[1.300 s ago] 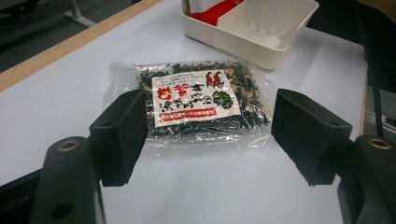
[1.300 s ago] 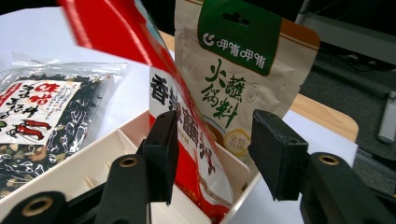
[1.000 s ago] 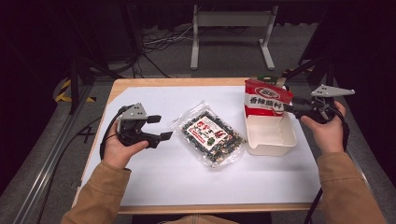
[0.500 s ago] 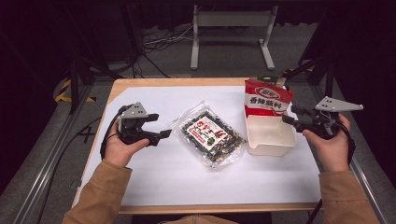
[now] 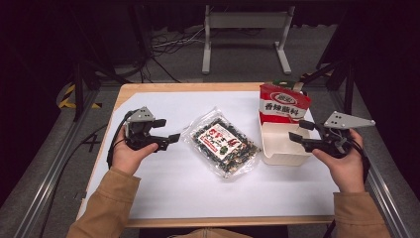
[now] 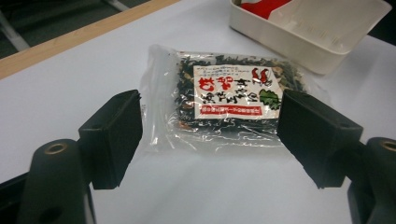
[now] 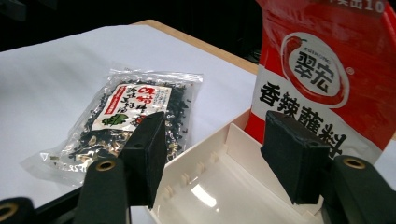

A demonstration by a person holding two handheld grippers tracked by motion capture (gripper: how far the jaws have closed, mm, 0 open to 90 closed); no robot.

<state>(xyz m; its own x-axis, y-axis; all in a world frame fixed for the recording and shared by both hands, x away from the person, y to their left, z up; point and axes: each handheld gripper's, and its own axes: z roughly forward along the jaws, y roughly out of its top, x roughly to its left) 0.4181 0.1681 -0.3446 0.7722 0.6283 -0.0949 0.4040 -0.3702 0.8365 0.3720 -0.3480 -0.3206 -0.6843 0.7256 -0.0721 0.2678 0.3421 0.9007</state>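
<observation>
A clear packet of dark dried flakes (image 5: pixel 223 144) with a white and red label lies flat mid-table. To its right a red and white pouch (image 5: pixel 284 104) stands at the far end of a white tray (image 5: pixel 277 151). My left gripper (image 5: pixel 167 130) is open just left of the packet (image 6: pixel 229 93), which lies ahead of its jaws (image 6: pixel 215 121), untouched. My right gripper (image 5: pixel 298 131) is open at the tray's right rim. Its jaws have just been opening, and nothing is held between them (image 7: pixel 219 154). Ahead of them are the tray (image 7: pixel 219 191) and the pouch (image 7: pixel 317 79).
A white sheet (image 5: pixel 198 193) covers the wooden table (image 5: pixel 198 87). Behind the table's far edge stand a metal frame (image 5: pixel 245 20) and cables on a dark floor. Rails run along both sides of the table.
The right gripper has drawn back to the right, away from the red pouch, with its jaws wider apart. The pouch stays standing in the tray. The left hand has kept still.
</observation>
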